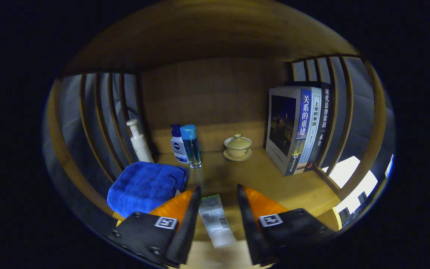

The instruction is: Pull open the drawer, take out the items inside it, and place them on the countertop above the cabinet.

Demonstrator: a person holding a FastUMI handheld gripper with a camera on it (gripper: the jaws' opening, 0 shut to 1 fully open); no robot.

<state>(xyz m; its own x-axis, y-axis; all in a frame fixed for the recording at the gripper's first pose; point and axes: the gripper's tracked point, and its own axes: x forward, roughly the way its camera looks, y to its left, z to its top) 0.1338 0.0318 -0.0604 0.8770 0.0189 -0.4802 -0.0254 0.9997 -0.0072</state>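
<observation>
A white tube with a green end (217, 220) lies flat on the wooden countertop (274, 183), lengthwise between my two fingers. My gripper (218, 189) is open. The tube is narrower than the gap: it sits close to the left finger (185, 216) and well apart from the right finger (248, 216). The tube's green end reaches about as far as the fingertips.
A folded blue towel (146, 186) lies just ahead of the left finger. Beyond it stand a white pump bottle (139, 142), a white-and-blue bottle (178, 147) and a clear blue bottle (192, 145). A lidded cup on a saucer (238, 146) and upright books (299, 127) stand further right. Slatted side walls enclose the shelf.
</observation>
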